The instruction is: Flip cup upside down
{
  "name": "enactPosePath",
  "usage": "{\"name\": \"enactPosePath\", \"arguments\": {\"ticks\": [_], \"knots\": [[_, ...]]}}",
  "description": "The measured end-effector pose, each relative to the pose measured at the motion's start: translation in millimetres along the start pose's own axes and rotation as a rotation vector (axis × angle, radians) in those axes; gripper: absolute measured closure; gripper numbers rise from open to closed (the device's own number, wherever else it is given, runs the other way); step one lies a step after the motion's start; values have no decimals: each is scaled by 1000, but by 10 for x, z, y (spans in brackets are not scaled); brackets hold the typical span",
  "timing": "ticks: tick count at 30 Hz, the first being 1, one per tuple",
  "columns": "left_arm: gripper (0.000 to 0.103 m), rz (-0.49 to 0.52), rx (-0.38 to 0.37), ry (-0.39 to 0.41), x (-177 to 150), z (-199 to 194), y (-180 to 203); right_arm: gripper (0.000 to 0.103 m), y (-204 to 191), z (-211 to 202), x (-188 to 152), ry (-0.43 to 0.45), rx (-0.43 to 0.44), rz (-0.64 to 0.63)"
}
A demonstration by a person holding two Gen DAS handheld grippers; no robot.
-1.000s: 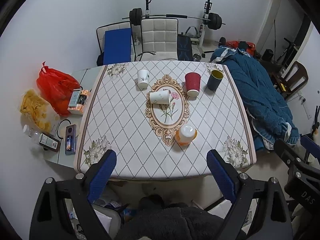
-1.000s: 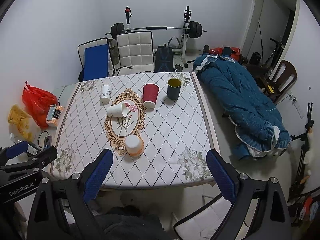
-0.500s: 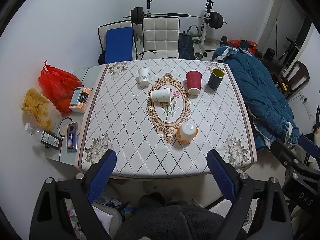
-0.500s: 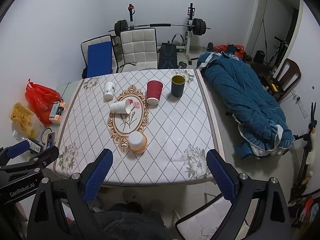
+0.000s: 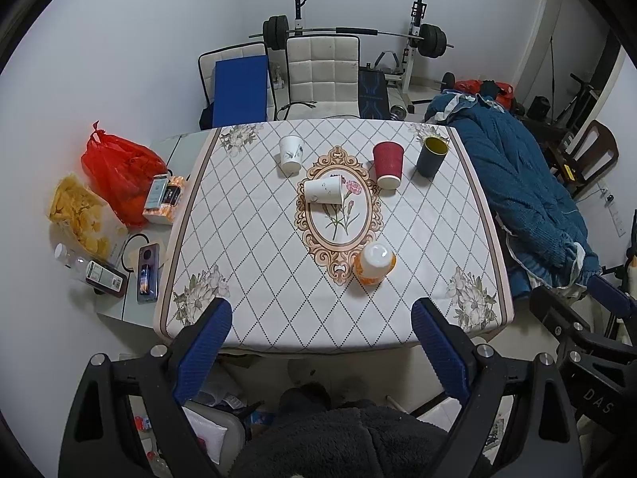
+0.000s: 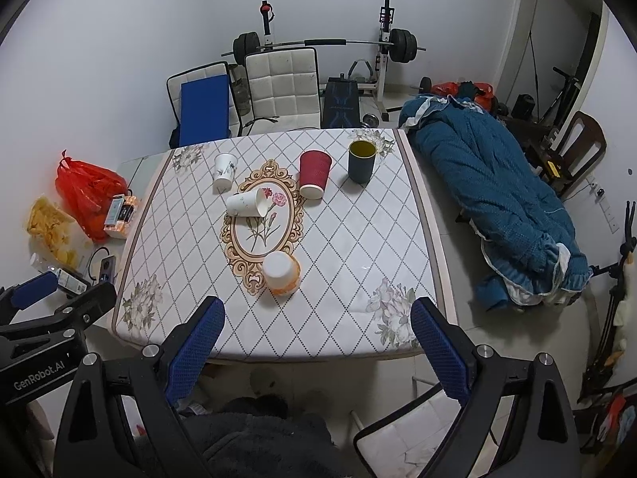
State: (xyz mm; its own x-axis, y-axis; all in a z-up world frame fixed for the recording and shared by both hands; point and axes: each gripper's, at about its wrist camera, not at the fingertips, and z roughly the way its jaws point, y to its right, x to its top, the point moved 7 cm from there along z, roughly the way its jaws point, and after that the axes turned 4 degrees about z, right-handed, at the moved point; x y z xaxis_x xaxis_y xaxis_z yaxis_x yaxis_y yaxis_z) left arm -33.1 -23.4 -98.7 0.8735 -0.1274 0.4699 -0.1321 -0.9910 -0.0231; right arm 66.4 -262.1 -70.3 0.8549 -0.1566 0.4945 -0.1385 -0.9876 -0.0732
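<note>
I see five cups on the table: a white cup on its side at the middle, an orange cup (bottom up) nearest me, a white one, a red one and a dark one along the far edge. My left gripper and right gripper hang released, well short of them.

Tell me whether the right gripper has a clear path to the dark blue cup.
Probably yes: the right gripper is open and empty, the dark blue cup stands apart from the red cup, nothing lies between.
</note>
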Motion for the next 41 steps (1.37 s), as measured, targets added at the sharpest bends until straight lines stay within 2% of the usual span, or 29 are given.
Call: {"name": "enactPosePath", "arguments": {"ticks": [24, 41], "knots": [[11, 1, 8, 4, -38, -37, -2, 6, 24, -6, -45, -7, 6, 14], [11, -34, 17, -10, -24, 7, 68, 6, 40, 18, -24, -22, 11, 6]]}}
